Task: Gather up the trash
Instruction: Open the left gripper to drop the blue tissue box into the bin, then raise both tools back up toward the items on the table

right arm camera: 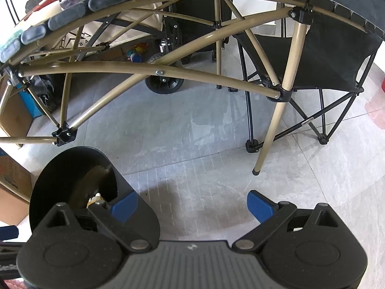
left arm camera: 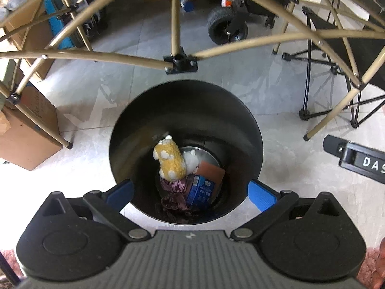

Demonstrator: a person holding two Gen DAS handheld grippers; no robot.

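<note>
Right under our left gripper [left arm camera: 190, 190] the blue fingers [left arm camera: 261, 196] stand spread wide with nothing between them, poised over the mouth of the black bin [left arm camera: 245, 120]. Down at its bottom lie a yellow plush toy [left arm camera: 170, 160], a white plush piece [left arm camera: 191, 161], a blue carton [left arm camera: 199, 191], a reddish flat card [left arm camera: 211, 172] and some crumpled purple wrapping [left arm camera: 174, 189]. We judge the drop step done: the trash sits in the bin and the left fingers hold nothing.

Our right gripper [right arm camera: 192, 204] hangs beside the bin, over bare floor tiles [right arm camera: 192, 144], its fingers [right arm camera: 259, 206] likewise apart and empty. From this view only a scrap of the yellow toy shows inside the bin.

Next we would look for more trash. None shows on the floor around the folding worktop frame [right arm camera: 149, 68] or the camp chair [right arm camera: 332, 53], so the grippers must lift away and search elsewhere.
</note>
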